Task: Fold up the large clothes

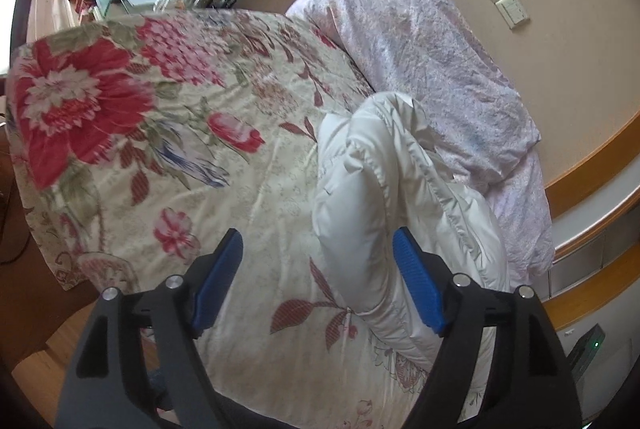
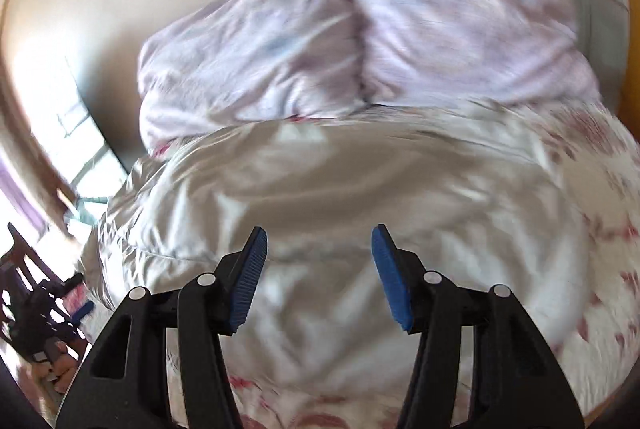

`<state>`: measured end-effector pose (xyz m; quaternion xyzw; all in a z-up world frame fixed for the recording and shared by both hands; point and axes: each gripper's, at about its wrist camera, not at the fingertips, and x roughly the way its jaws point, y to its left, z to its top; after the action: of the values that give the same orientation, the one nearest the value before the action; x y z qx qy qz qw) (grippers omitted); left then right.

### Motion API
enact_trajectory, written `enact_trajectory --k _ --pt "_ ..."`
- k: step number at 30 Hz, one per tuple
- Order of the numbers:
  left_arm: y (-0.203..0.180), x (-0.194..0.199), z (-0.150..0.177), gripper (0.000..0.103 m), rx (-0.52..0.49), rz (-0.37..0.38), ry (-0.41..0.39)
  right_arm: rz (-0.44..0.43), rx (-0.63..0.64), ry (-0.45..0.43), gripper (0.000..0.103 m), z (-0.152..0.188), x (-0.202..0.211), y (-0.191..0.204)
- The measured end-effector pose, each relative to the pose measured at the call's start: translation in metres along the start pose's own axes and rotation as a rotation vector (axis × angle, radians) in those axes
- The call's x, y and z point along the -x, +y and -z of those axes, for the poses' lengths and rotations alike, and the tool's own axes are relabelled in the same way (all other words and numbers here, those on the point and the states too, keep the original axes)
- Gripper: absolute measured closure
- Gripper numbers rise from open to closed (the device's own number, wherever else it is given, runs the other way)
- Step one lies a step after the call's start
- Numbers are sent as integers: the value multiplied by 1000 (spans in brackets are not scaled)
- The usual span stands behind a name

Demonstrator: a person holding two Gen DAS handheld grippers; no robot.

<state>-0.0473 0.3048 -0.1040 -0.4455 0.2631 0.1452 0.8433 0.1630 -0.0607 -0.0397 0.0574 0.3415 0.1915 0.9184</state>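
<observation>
Puffy white quilted jacket (image 1: 384, 189), bunched into a thick roll, lying on the bed's cream sheet with large red flowers (image 1: 140, 109), along the side nearest the heaped pale lilac duvet (image 1: 432, 69). From the right wrist view, seen as a broad white mound (image 2: 320, 197) just in front of the same duvet (image 2: 360, 29), though badly blurred.

Left gripper (image 1: 318, 277): jaws spread wide, nothing held. Right-hand blue pad overlapping the jacket's lower edge in the picture; actual contact impossible to confirm, and no squeeze visible. Left-hand pad over bare sheet.

Right gripper (image 2: 318, 273): jaws moderately apart, hovering above the white fabric, empty, no cloth pinched between the pads.

Likely stage: between grasps, jacket released and only partly folded, the roll uneven and bulging.

Risks from here:
- Slippery, air-filled shell liable to spring open once left alone, undoing the fold.
- Grab on a thick bulge instead of an edge or seam: pads likely to slide off, or catch only the outer layer and drag the rest out of shape.
- Jaws closing low enough to take sheet along with jacket, pulling the bedding up.
- Jacket pressed close to the duvet: easy to snag that too, or push the garment underneath it.
- Blur in the right view: poor aim probable if closing at speed.
</observation>
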Motion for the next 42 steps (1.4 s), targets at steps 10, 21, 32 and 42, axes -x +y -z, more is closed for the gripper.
enact_trajectory --k 10,21,32,42 --pt "-8 -7 5 20 -67 18 65 85 87 163 43 26 -60 16" --pt "-24 -42 4 16 -66 61 132 131 121 166 42 27 -76 23" --pt "-25 -76 -10 36 64 126 137 119 110 155 42 28 -76 22" --pt "-72 -61 -24 72 -73 133 103 129 109 148 42 29 -75 24"
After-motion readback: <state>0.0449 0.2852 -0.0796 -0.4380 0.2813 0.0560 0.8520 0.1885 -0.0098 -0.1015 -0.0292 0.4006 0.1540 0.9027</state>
